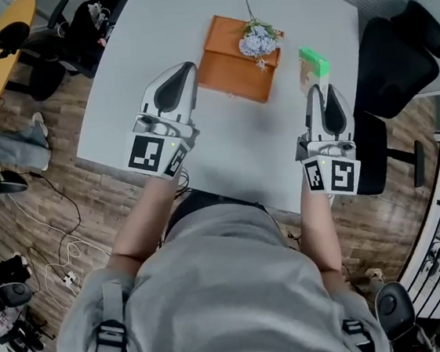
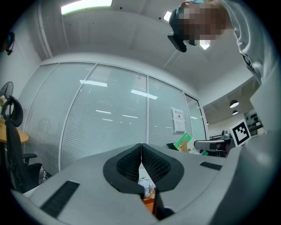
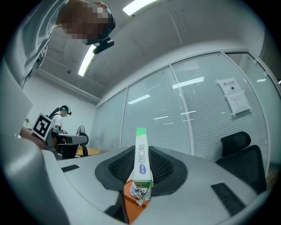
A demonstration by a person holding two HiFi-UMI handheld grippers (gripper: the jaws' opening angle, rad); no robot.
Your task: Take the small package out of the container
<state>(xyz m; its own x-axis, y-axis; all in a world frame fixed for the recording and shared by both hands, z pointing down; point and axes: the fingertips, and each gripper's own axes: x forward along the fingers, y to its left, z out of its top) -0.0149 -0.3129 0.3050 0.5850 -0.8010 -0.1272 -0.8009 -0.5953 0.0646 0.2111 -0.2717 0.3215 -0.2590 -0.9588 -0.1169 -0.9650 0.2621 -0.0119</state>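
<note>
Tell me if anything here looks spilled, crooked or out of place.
Nothing stands out. The package is clamped in the right claw, clear of the orange box. A flower sprig rests at the box's far corner, which looks placed rather than spilled. The left claw is shut and empty.

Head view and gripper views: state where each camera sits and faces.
Head view: on the head, steeply down at the table and orange container; shows forearms, left gripper, right gripper.
Left gripper view: on that gripper, along its shut, empty jaws toward a glass wall.
Right gripper view: on that gripper, along jaws shut on the small package.
Both gripper views share the orange container.
</note>
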